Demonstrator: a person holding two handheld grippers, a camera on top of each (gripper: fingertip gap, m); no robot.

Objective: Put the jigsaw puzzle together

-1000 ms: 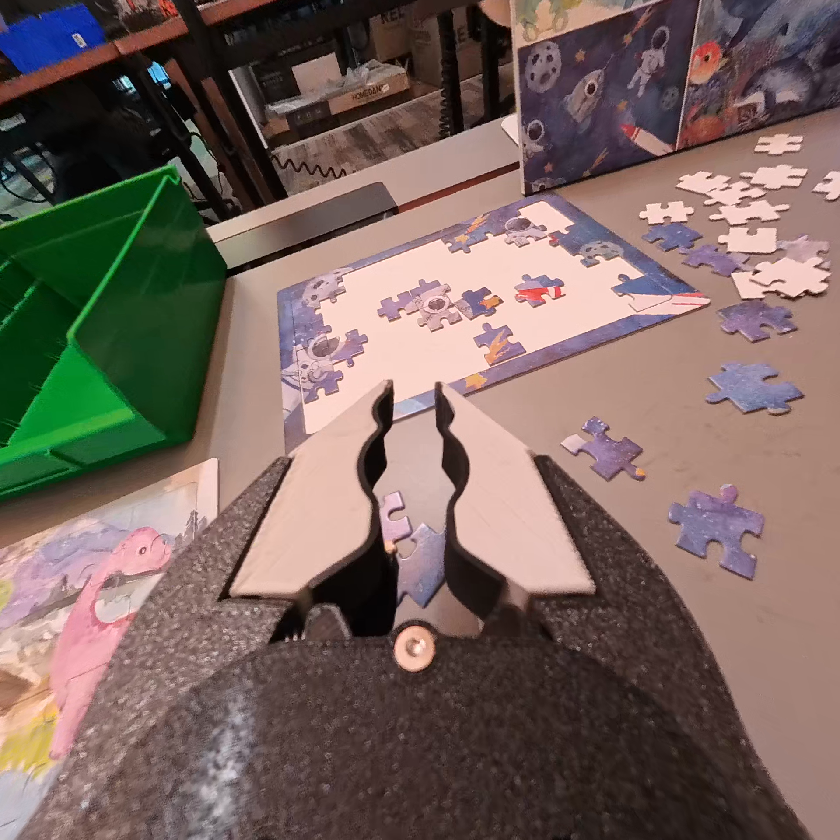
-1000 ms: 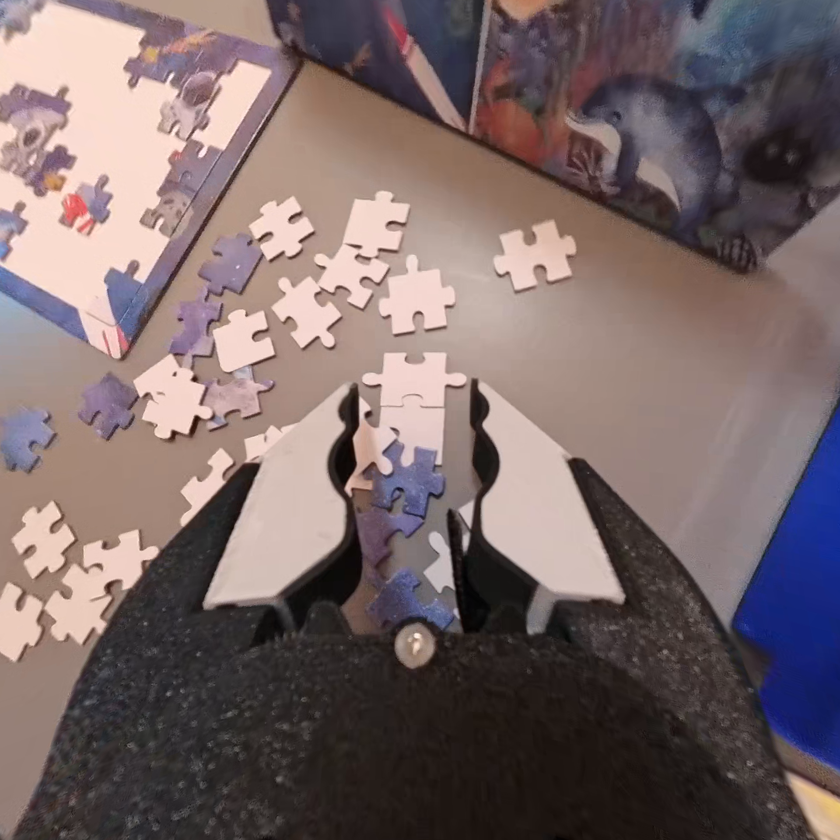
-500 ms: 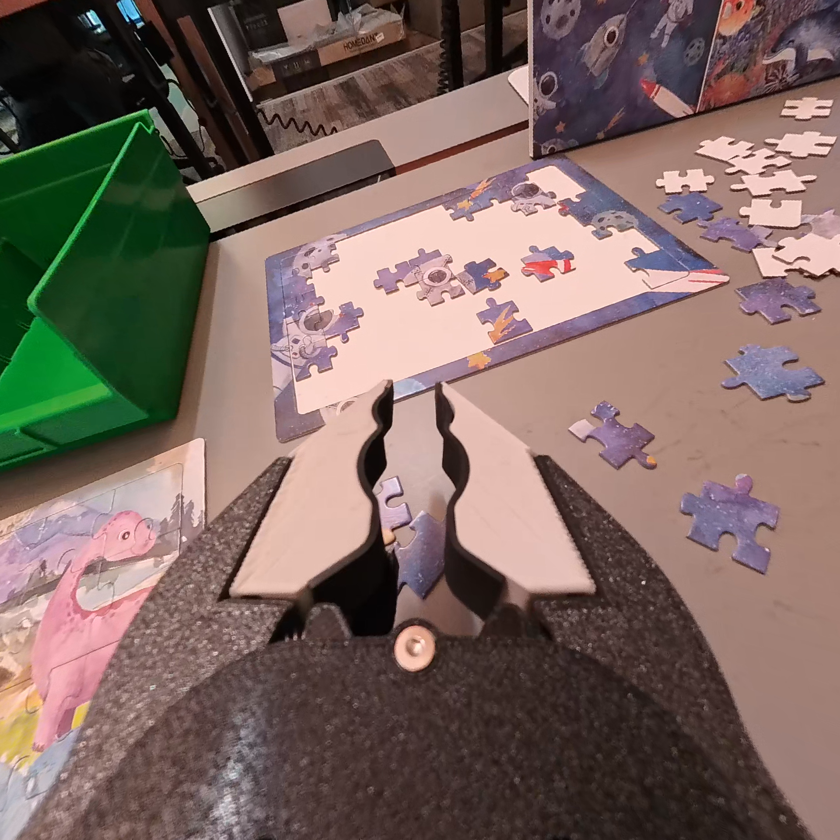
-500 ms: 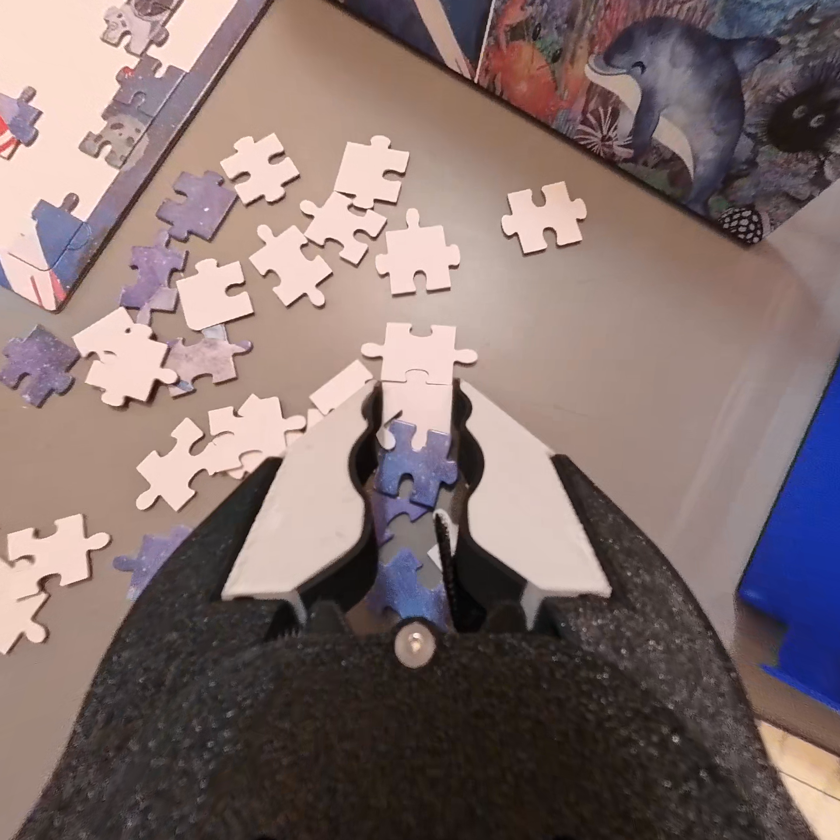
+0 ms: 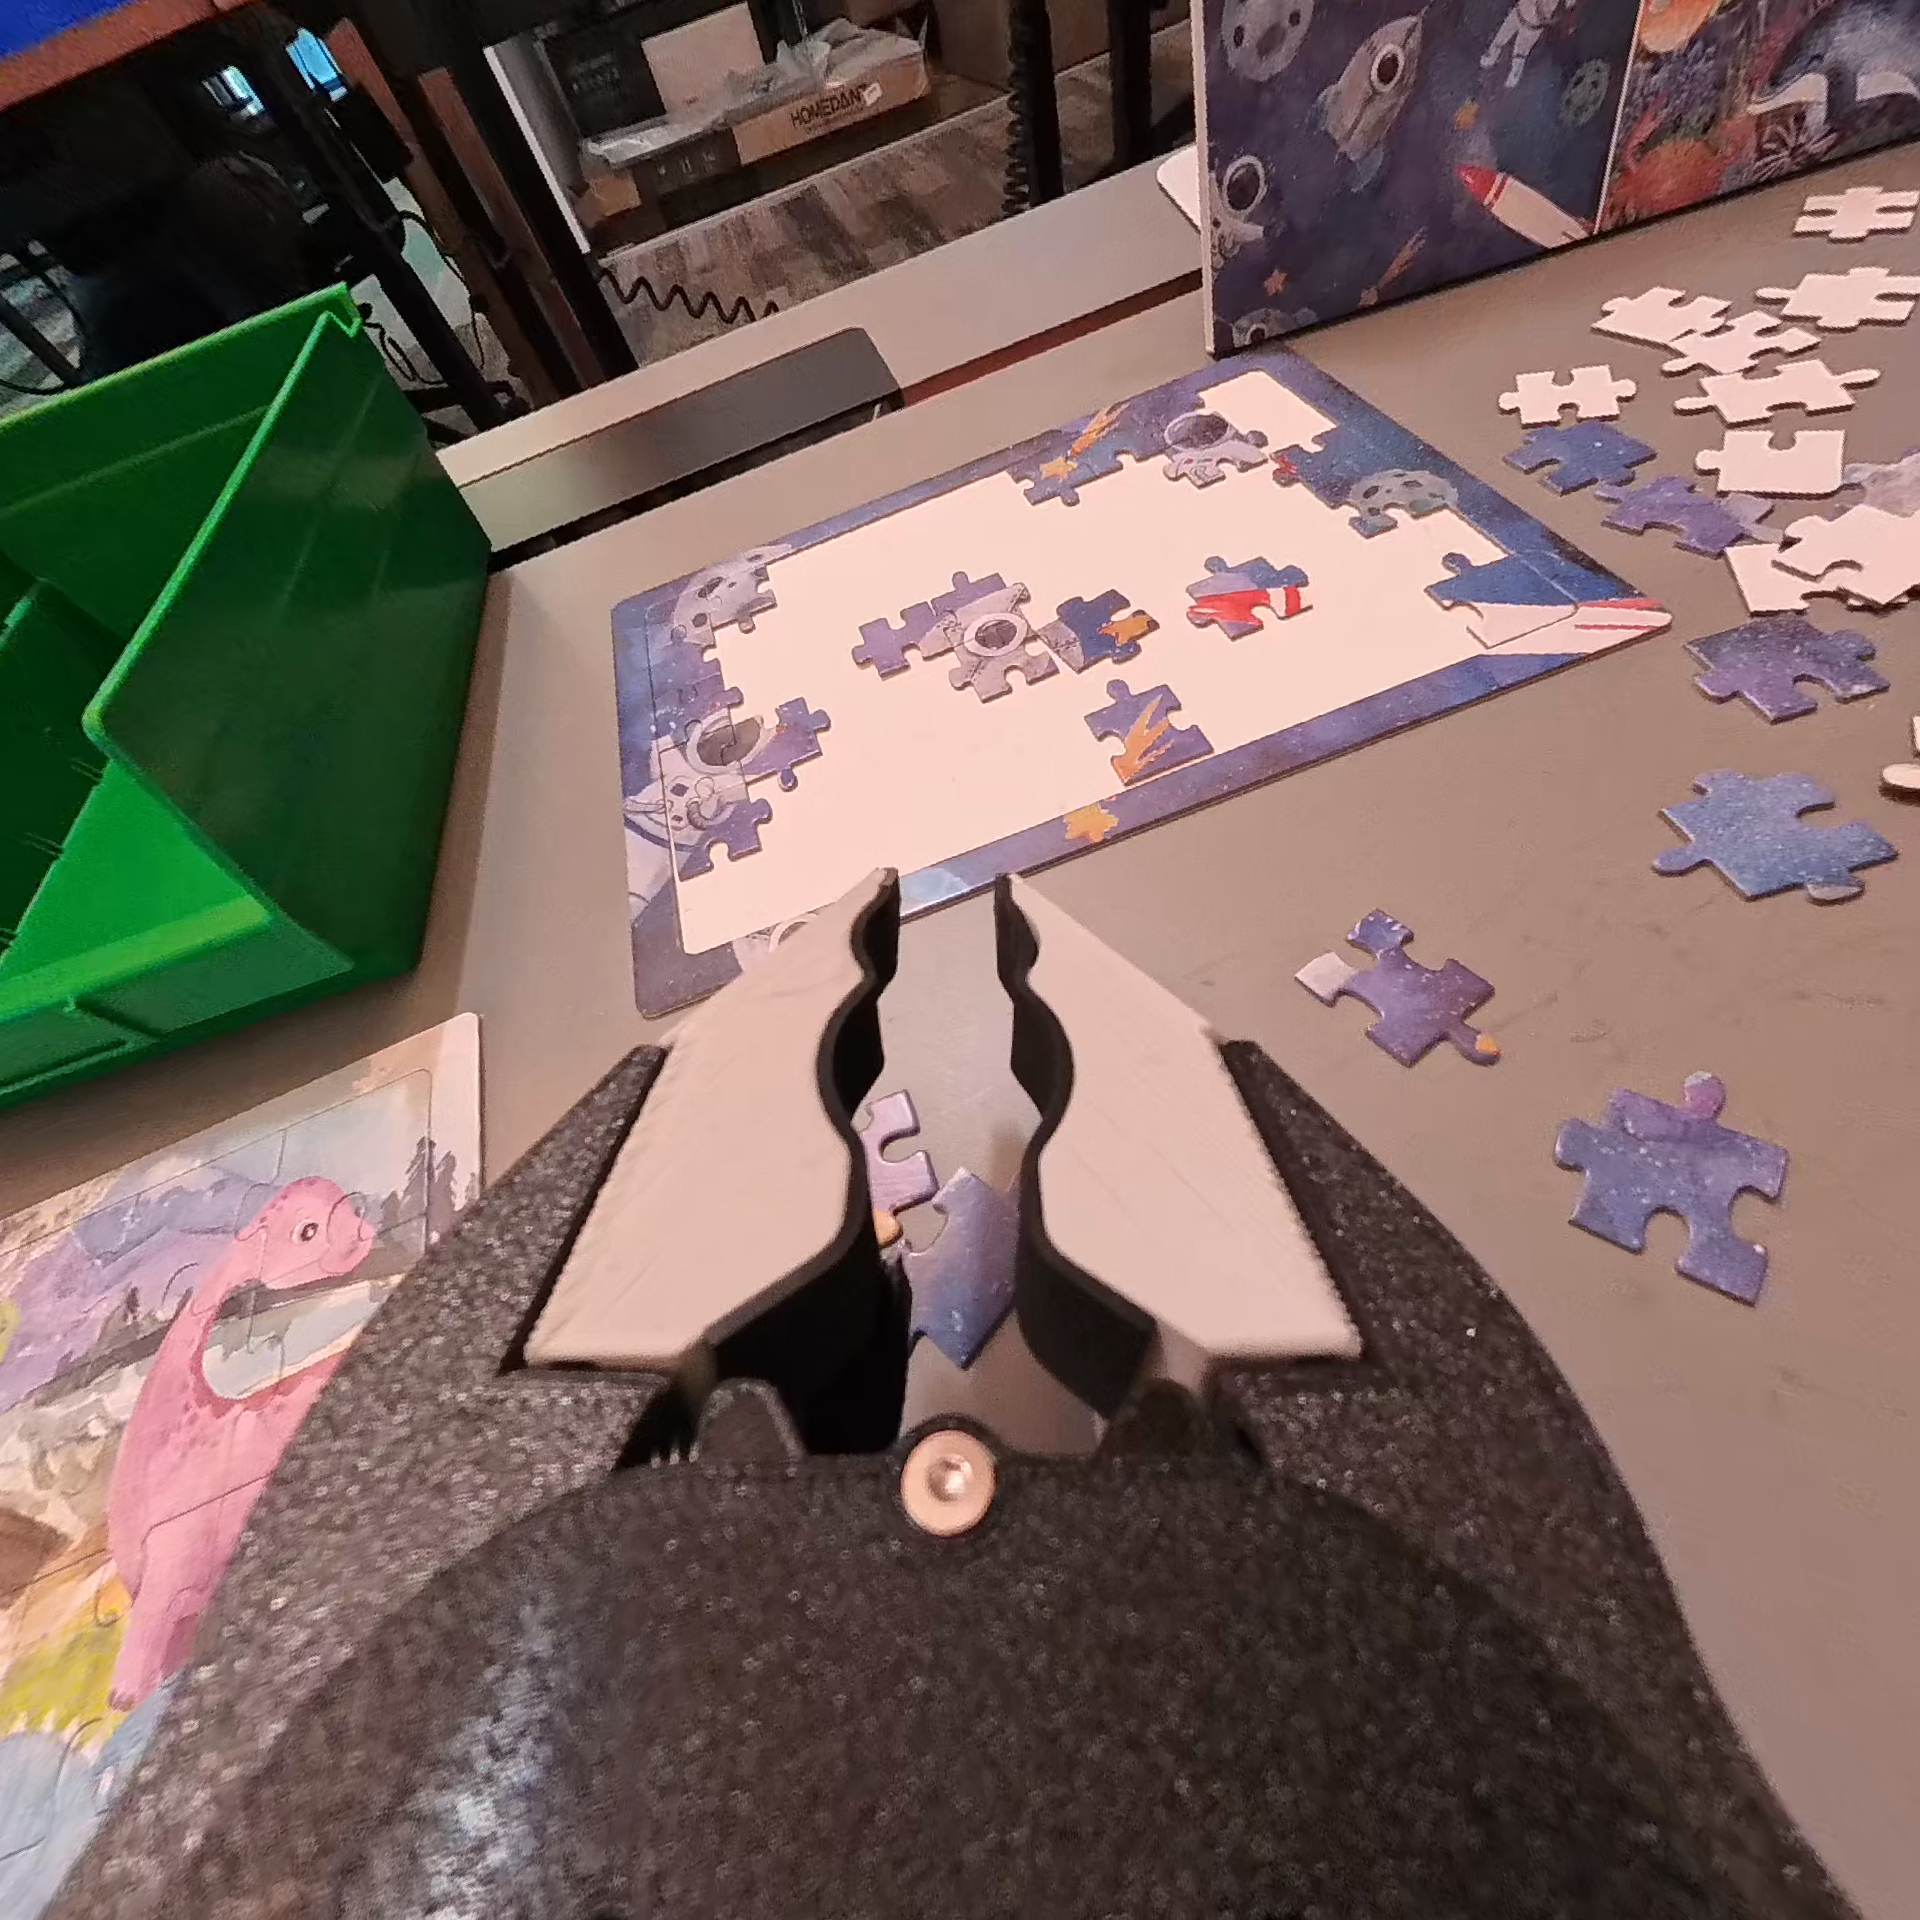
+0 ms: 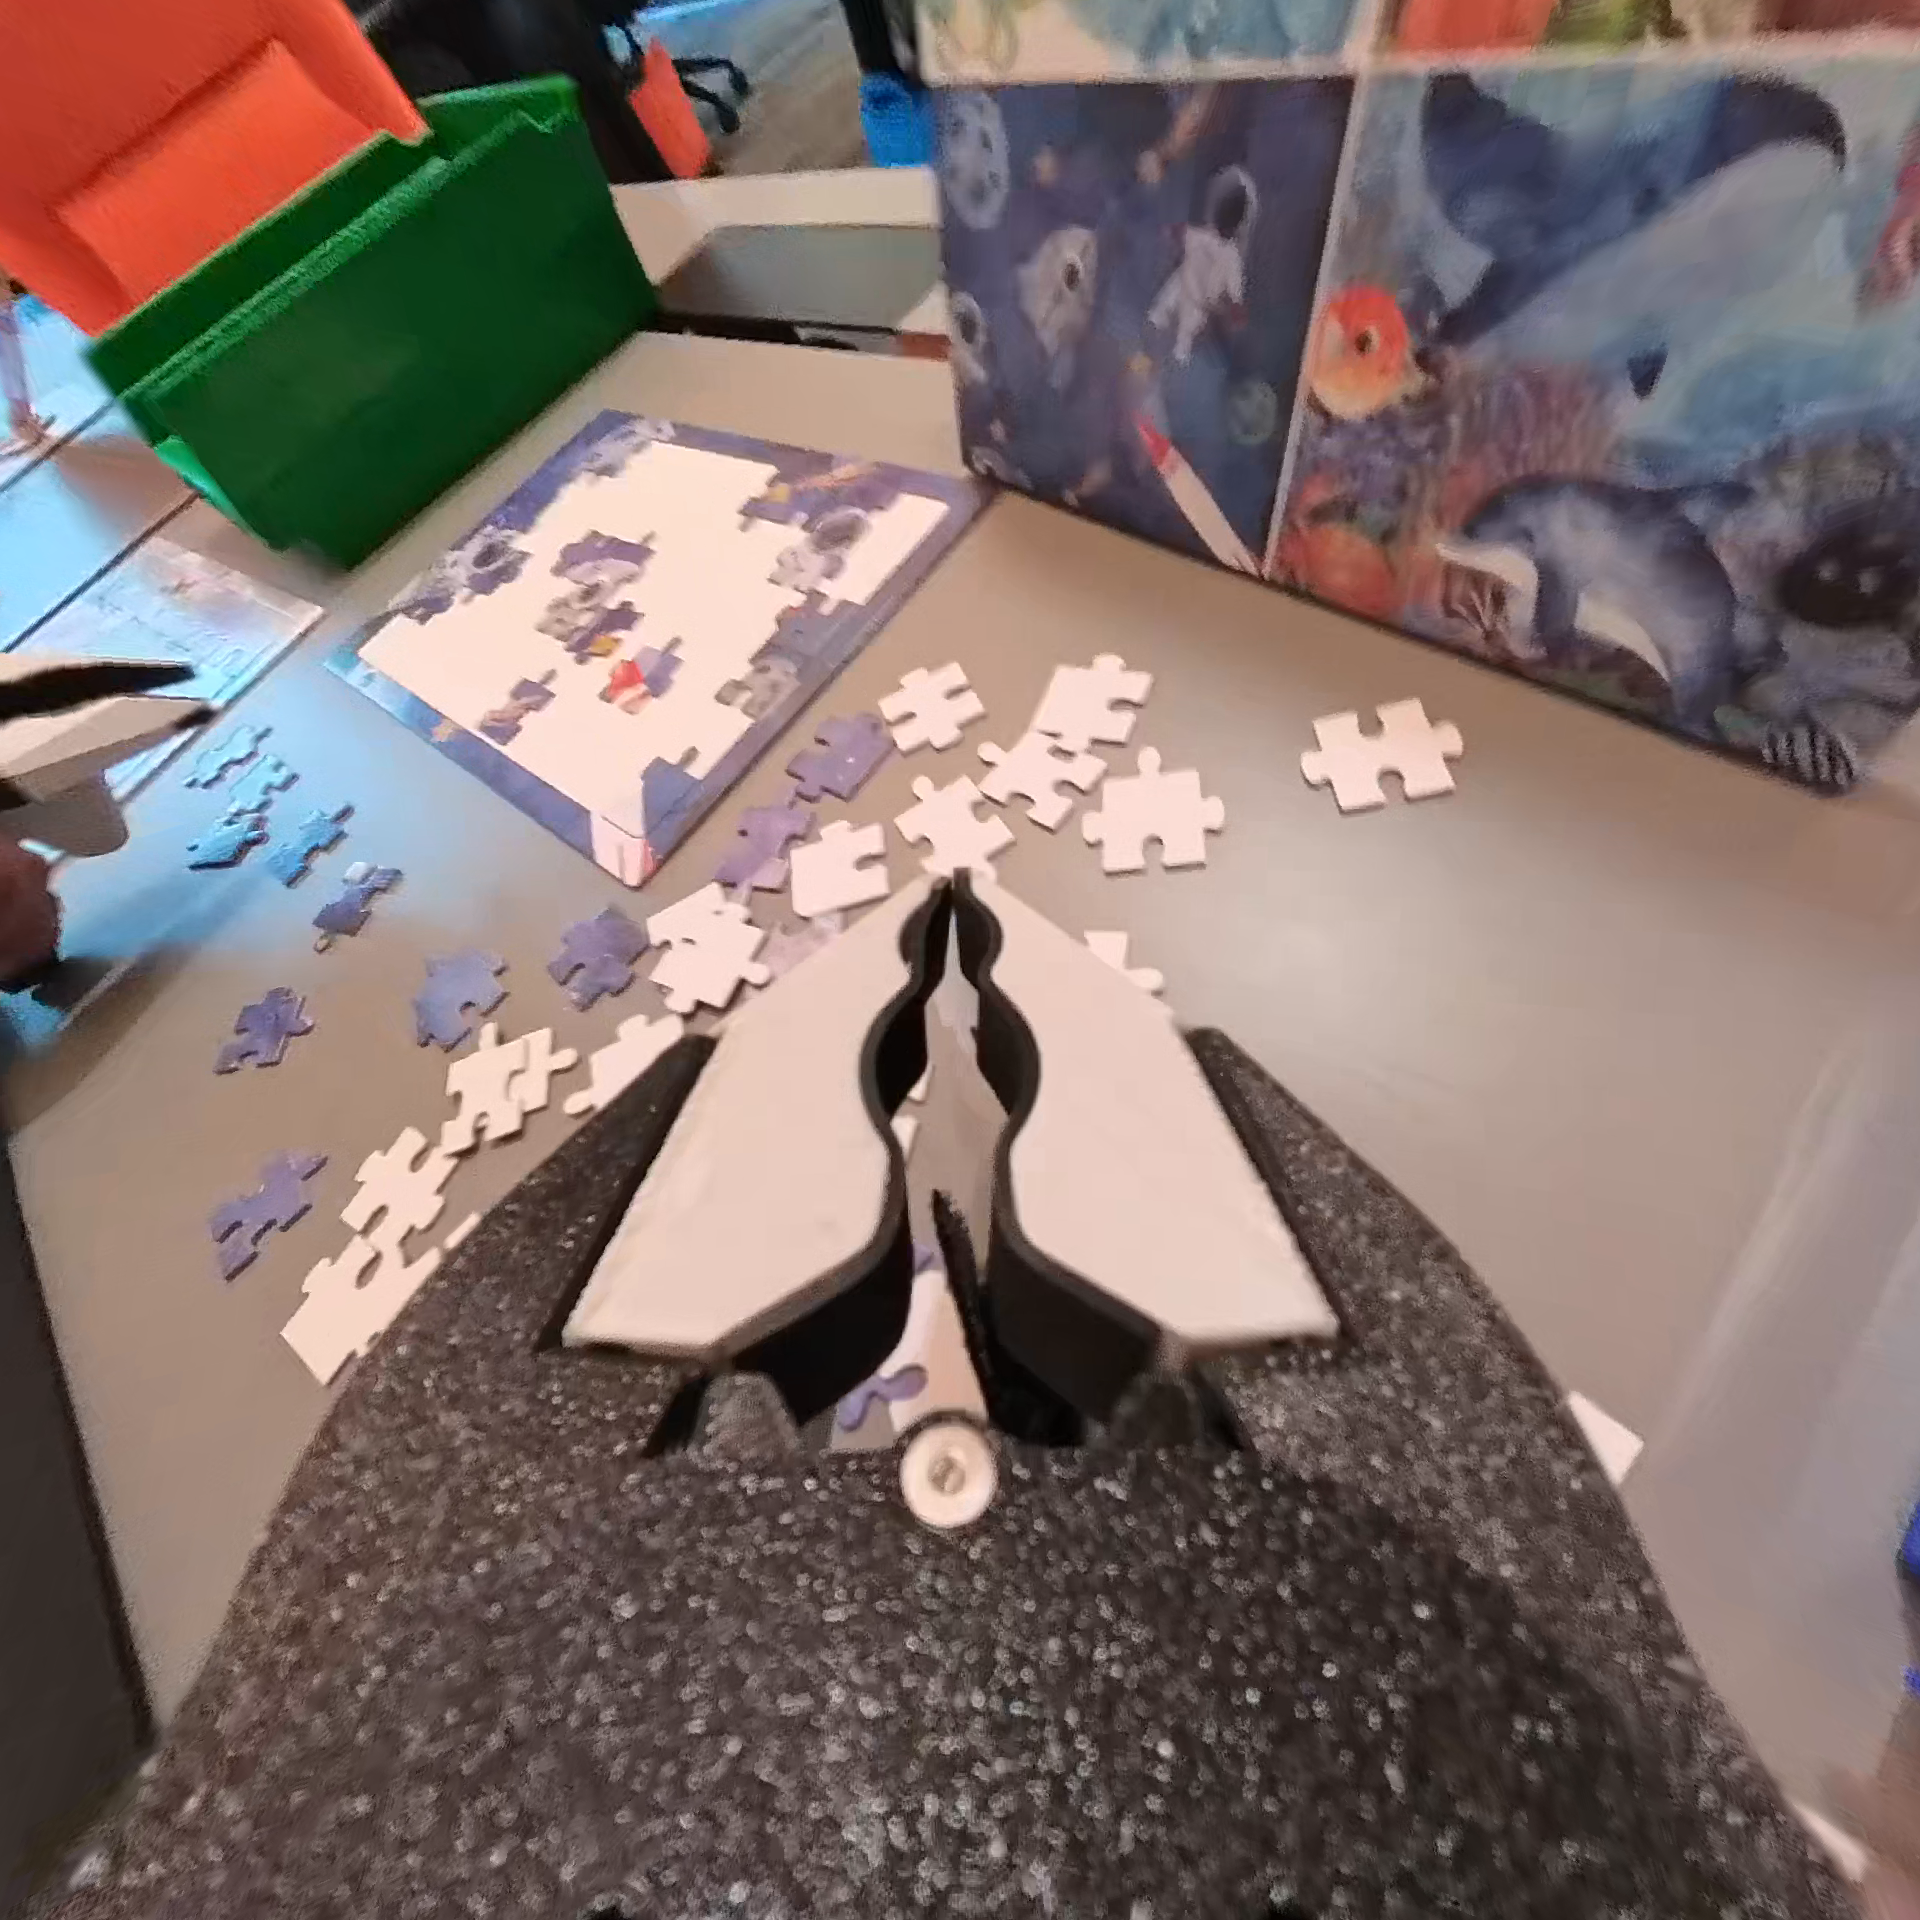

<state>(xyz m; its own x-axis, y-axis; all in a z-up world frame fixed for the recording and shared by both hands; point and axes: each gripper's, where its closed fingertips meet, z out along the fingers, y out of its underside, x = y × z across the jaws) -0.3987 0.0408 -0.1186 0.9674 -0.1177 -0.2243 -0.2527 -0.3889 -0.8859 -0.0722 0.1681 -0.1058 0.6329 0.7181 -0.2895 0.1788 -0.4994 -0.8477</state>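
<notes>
The space puzzle tray (image 5: 1153,821) lies on the grey table with several pieces set in it; it also shows in the right wrist view (image 6: 675,540). Loose blue and white-backed pieces (image 5: 1668,1179) lie to its right, and they show in the right wrist view (image 6: 1153,821). My left gripper (image 5: 948,894) is open by a narrow gap just before the tray's near edge, over two blue pieces (image 5: 961,1262) on the table. My right gripper (image 6: 952,896) is shut on a white-backed puzzle piece (image 6: 943,1049), held edge-on above the loose pieces. The left gripper's fingers (image 6: 83,727) show at the far left.
A picture box (image 5: 1403,156) stands behind the tray and shows in the right wrist view (image 6: 1507,416). A green bin (image 5: 260,623) stands left of the tray, with an orange bin (image 6: 208,135) behind it. A dinosaur puzzle (image 5: 208,1299) lies at the near left. Spacing between my two grippers at the tips: around 35 centimeters.
My right gripper closed on a white-backed piece, lifted it, and tilted up from looking down at the pile to looking across the table. My left gripper shifted only slightly and stayed open.
</notes>
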